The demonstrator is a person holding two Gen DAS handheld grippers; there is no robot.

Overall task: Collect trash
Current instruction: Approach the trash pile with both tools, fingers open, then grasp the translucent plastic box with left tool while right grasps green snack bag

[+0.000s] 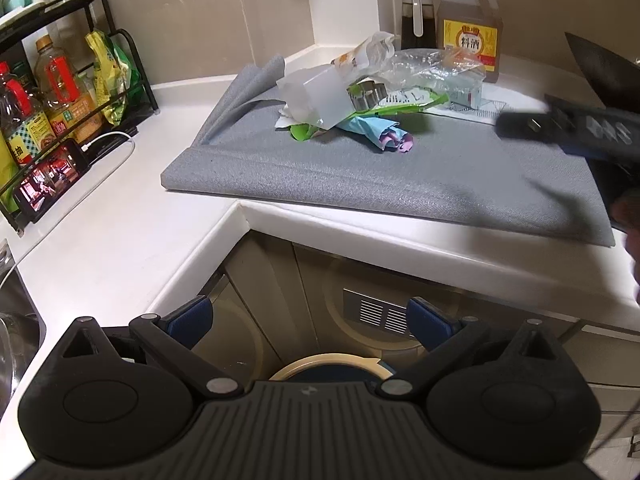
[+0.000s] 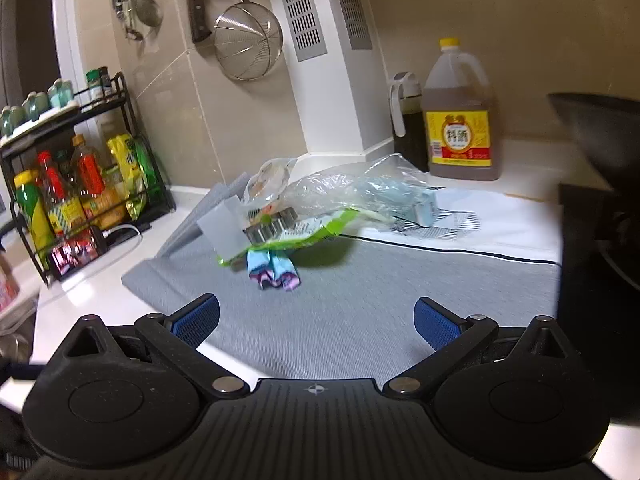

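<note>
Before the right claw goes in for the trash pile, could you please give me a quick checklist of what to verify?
1. Right claw open and empty: ok.
2. Left claw open and empty: ok.
3. Trash pile on the grey mat, ahead of the right claw: ok.
4. Path over the mat to the pile free: ok.
5. Metal cutter tangled in the wrappers, may not be trash: not ok.
6. Bin position: cannot tell; a round rim shows below the left claw.
</note>
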